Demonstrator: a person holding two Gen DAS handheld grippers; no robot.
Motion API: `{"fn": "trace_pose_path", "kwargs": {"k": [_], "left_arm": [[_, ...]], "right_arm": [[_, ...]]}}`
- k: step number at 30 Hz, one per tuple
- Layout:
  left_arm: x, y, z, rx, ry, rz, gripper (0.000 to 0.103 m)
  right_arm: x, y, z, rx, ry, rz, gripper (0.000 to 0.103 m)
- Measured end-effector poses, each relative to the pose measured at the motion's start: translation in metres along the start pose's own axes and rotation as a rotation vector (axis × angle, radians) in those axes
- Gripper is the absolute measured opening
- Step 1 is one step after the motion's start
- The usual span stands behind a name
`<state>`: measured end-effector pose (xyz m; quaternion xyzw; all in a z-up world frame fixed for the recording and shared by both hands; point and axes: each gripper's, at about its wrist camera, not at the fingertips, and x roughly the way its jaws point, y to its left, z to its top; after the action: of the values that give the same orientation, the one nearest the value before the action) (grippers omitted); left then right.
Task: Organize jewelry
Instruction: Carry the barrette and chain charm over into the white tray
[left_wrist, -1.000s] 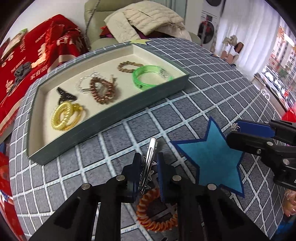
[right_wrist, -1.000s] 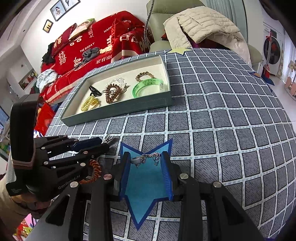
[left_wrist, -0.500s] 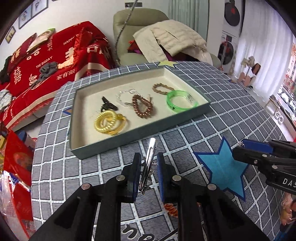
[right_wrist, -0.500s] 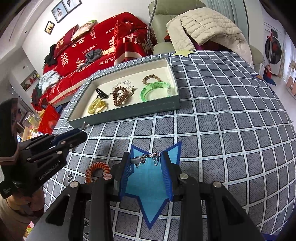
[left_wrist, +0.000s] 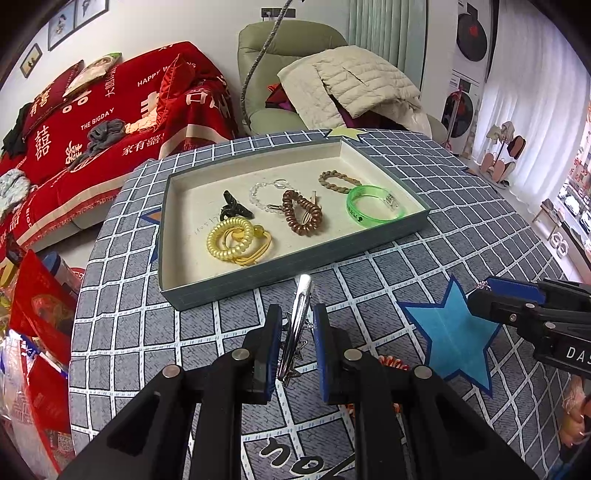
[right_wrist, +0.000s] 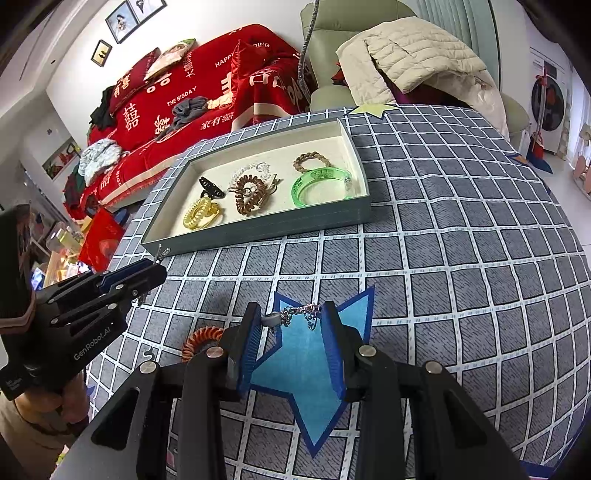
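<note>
The left gripper (left_wrist: 293, 345) pinches a silver hair clip (left_wrist: 297, 321) that stands lengthwise between its blue pads, tip pointing ahead. The right gripper (right_wrist: 291, 332) holds a thin silver chain (right_wrist: 295, 314) strung between its fingertips, above a blue star patch (right_wrist: 310, 373) on the cloth. Seen from the left wrist, the right gripper sits off to the right, over that star's far point. An orange coil hair tie (right_wrist: 199, 339) lies on the cloth just left of the right gripper, between the two tools.

Under both grippers spreads a grey tablecloth (right_wrist: 461, 258) with a white grid. Ahead of them on it rests a shallow grey-green tray (left_wrist: 295, 273) with a cream floor. It holds a yellow coil tie (left_wrist: 231, 240), a black claw clip (left_wrist: 232, 208), a clear bead bracelet (left_wrist: 260, 194), a brown coil tie (left_wrist: 303, 218), a brown chain bracelet (left_wrist: 338, 181) and a green bangle (left_wrist: 373, 203). A pale yellow star (left_wrist: 345, 133) marks the cloth just beyond the tray.

Past the table's far edge, to the left, stands a sofa under a red cover (left_wrist: 110, 122) with white lettering. Straight ahead is a pale green armchair (left_wrist: 288, 44) heaped with a cream quilted jacket (left_wrist: 354, 81). White curtains (left_wrist: 535, 122) hang at far right.
</note>
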<state>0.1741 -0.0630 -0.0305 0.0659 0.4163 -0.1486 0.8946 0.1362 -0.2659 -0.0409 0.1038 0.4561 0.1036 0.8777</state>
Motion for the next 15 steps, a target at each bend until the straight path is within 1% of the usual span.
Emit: {"fn": "trace_pose_path", "kwargs": {"k": [9, 15], "left_arm": [[-0.003, 0.009, 0.004, -0.017, -0.015, 0.011, 0.037], [0.0, 0.027, 0.021, -0.045, -0.033, 0.035, 0.037]], "right_arm": [[0.0, 0.003, 0.003, -0.003, -0.004, 0.0, 0.036], [0.002, 0.006, 0.023, -0.008, -0.021, 0.007, 0.036]]}}
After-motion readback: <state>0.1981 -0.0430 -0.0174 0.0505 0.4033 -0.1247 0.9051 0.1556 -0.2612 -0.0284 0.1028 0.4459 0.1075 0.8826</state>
